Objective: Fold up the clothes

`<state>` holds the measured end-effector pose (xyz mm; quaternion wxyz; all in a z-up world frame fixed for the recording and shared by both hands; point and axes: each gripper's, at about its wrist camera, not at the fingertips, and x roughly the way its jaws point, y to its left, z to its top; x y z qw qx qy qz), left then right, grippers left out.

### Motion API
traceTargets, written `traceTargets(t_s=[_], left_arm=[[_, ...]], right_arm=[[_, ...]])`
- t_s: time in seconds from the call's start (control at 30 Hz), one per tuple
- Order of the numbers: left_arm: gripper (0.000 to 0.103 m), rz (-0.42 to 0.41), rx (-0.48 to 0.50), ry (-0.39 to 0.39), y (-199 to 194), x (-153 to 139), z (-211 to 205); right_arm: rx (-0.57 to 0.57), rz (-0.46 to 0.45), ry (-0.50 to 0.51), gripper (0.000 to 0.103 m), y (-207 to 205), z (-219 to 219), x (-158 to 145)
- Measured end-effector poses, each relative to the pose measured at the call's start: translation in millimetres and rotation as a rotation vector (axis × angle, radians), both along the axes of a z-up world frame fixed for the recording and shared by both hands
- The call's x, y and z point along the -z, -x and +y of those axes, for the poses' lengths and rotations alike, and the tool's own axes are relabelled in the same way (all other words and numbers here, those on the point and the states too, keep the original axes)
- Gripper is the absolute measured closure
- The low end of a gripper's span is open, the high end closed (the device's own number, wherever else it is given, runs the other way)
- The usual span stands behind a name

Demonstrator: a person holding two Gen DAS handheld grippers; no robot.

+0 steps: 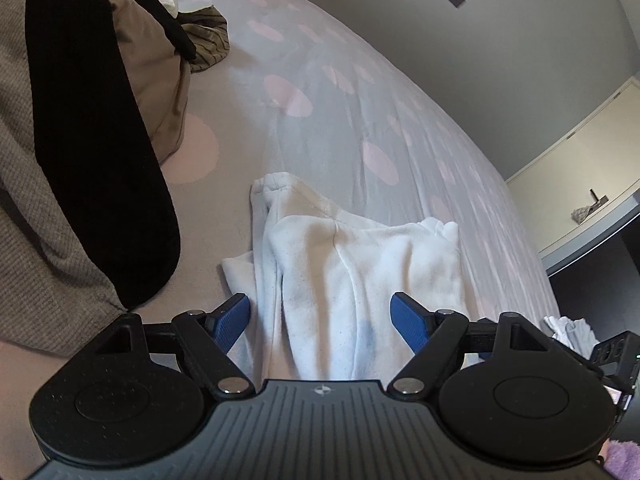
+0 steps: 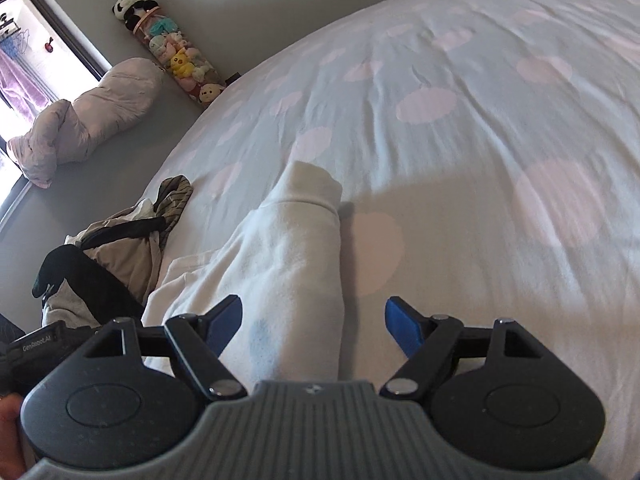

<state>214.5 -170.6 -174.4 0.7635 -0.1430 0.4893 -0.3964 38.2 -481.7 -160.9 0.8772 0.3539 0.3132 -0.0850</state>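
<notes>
The white garment (image 1: 352, 256) lies on the bed (image 1: 340, 120), running forward between both pairs of fingers. The left gripper (image 1: 320, 320) stands wide open above it, pads clear. The right gripper (image 2: 314, 322) is also spread wide over a sleeve (image 2: 300, 240), gripping nothing.

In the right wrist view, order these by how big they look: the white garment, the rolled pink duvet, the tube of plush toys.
1. white garment, though nearest the camera
2. rolled pink duvet
3. tube of plush toys

White garment (image 1: 360, 264) on grey bedsheet (image 1: 340, 120) with pink spots.
</notes>
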Motion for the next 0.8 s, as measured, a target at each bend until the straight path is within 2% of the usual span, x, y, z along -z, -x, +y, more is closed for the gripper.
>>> traceTargets(t_s=[0.07, 0.17, 0.3, 0.47, 0.67, 0.7, 0.8], left_arm=[[0.025, 0.020, 0.008, 0.009, -3, 5, -2], [0.025, 0.019, -0.016, -0.017, -8, 13, -3], [0.025, 0.062, -0.053, 0.021, -16, 21, 2], [0.025, 0.010, -0.020, -0.010, -14, 22, -5], [0.025, 0.015, -0.017, 0.032, -14, 26, 3], [0.025, 0.005, -0.005, 0.020, -13, 24, 1], [0.025, -0.088, 0.011, -0.088, -5, 12, -2]], right_arm=[[-0.001, 0.001, -0.049, 0.023, -3, -5, 8], [-0.009, -0.009, -0.071, 0.026, -6, -9, 14], [-0.021, -0.023, -0.079, 0.027, -9, -12, 19], [-0.027, -0.033, -0.077, 0.027, -11, -12, 21], [-0.030, -0.033, -0.070, 0.027, -11, -12, 20], [-0.031, -0.033, -0.067, 0.027, -11, -12, 20], [-0.032, -0.032, -0.063, 0.027, -10, -11, 20]])
